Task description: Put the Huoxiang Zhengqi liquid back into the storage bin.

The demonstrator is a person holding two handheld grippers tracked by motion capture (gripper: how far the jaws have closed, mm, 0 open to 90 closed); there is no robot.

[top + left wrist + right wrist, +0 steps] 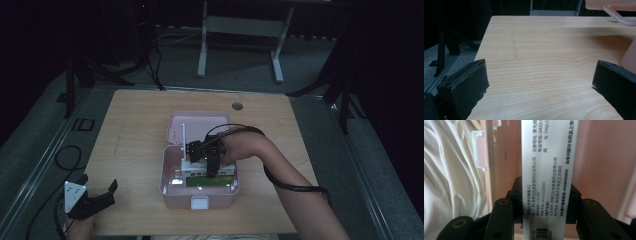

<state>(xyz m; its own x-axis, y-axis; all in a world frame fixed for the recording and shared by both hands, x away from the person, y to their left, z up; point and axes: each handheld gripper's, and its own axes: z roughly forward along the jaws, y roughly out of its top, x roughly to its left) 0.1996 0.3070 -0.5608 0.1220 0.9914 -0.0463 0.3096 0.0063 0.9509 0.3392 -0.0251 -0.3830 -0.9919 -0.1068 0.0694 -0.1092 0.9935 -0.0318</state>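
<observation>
Right gripper: jaws clamped on the white medicine box — you hold it over the pink case.
Left gripper: jaws apart, idle on table.
Done: box gripped.
Left: set it in w/ green box — let go.

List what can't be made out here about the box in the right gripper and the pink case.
- Box, right gripper view: its top and bottom are cut off by the frame edges; its far face is turned away.
- Pink case, high view: the right gripper and hand cover part of the inside; the contents are too dim and small to identify.
- Case, left gripper view: cut off by the right edge.
- Left gripper: open, over bare table.
</observation>
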